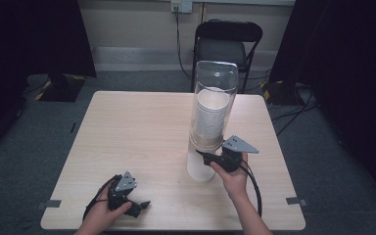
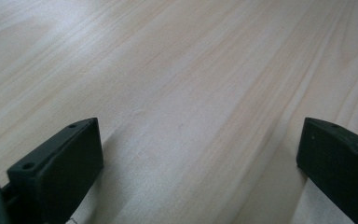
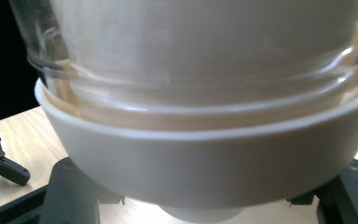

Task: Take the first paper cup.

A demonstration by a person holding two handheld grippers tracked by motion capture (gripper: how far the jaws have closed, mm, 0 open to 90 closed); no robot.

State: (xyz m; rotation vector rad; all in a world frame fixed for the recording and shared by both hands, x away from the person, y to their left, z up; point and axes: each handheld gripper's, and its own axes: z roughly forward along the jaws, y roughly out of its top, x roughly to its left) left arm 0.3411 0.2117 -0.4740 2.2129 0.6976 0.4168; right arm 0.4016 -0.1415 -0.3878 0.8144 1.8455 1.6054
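Observation:
A tall clear tube (image 1: 215,83) holding a stack of white paper cups (image 1: 210,112) stands upright on the table, right of centre. Under it sits a white bottom cup (image 1: 199,169), whose rolled rim (image 3: 205,135) wraps the tube's lower end (image 3: 200,88). My right gripper (image 1: 206,157) reaches in from the right at that cup; its jaws hug the cup's sides from both flanks (image 3: 200,205), and their tips are hidden under the rim. My left gripper (image 1: 142,204) lies on the table at the front left, jaws wide apart over bare wood (image 2: 200,158).
The light wooden table (image 1: 137,132) has tape marks at its front corners. A black folding chair (image 1: 227,41) stands behind the far edge. Dark curtains and cables lie on the floor to both sides.

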